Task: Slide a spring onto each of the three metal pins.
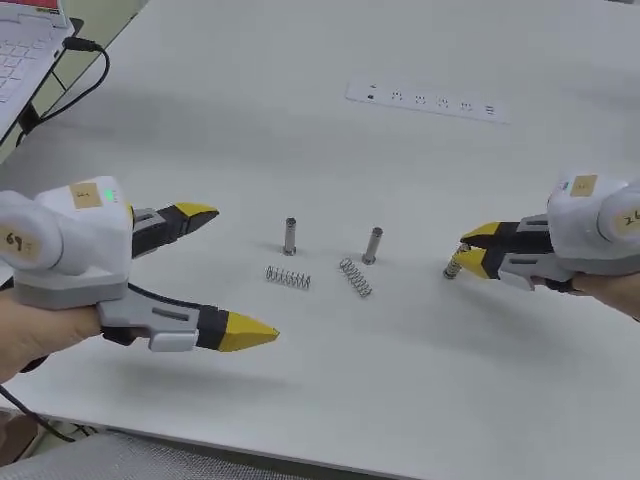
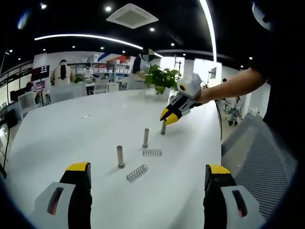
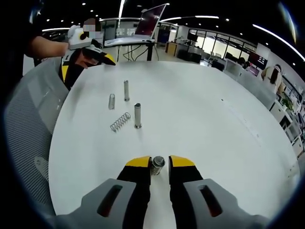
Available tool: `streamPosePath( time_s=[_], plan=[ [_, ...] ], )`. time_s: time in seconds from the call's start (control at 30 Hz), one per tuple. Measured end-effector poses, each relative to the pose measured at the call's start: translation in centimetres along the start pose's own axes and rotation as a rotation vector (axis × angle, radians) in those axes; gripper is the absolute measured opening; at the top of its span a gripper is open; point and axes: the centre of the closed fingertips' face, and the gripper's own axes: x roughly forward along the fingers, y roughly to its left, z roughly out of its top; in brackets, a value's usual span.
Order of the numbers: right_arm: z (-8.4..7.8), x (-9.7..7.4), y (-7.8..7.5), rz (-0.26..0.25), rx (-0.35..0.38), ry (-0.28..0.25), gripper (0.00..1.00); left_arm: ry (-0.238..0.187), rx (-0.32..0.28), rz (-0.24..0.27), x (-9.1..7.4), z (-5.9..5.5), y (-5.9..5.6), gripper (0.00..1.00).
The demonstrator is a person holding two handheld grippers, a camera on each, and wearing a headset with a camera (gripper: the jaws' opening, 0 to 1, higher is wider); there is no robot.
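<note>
Two bare metal pins (image 1: 290, 236) (image 1: 372, 245) stand upright mid-table. In front of each lies a loose spring (image 1: 288, 277) (image 1: 355, 277). A third pin (image 1: 453, 268) carries a spring and leans slightly; my right gripper (image 1: 470, 250) is shut on that spring (image 3: 157, 164), which sits between the yellow tips. My left gripper (image 1: 225, 272) hovers left of the pins, wide open and holding nothing. Its own view has the pins (image 2: 120, 156) (image 2: 146, 137), the springs (image 2: 137, 172) (image 2: 152, 152) and the right gripper (image 2: 171, 116) ahead of it.
A white power strip (image 1: 425, 100) lies at the back of the white table (image 1: 420, 400). A laptop (image 1: 25, 50) with a black cable (image 1: 85, 90) sits at the far left. A grey mesh chair (image 3: 33, 138) is near the table's front edge.
</note>
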Motion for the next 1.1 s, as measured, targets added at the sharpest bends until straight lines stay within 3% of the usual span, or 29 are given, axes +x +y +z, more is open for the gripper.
streamPosePath(
  time_s=[0.8,1.1],
  plan=[
    [0.6,-0.5,0.2,-0.009,0.062,-0.042,0.23,0.0,-0.004,0.007,-0.1,0.2,-0.1,0.96],
    [2.3,-1.6,0.4,-0.028,0.061,-0.096,0.26,-0.009,-0.005,0.007,0.0,0.4,-0.1,0.96]
  ],
)
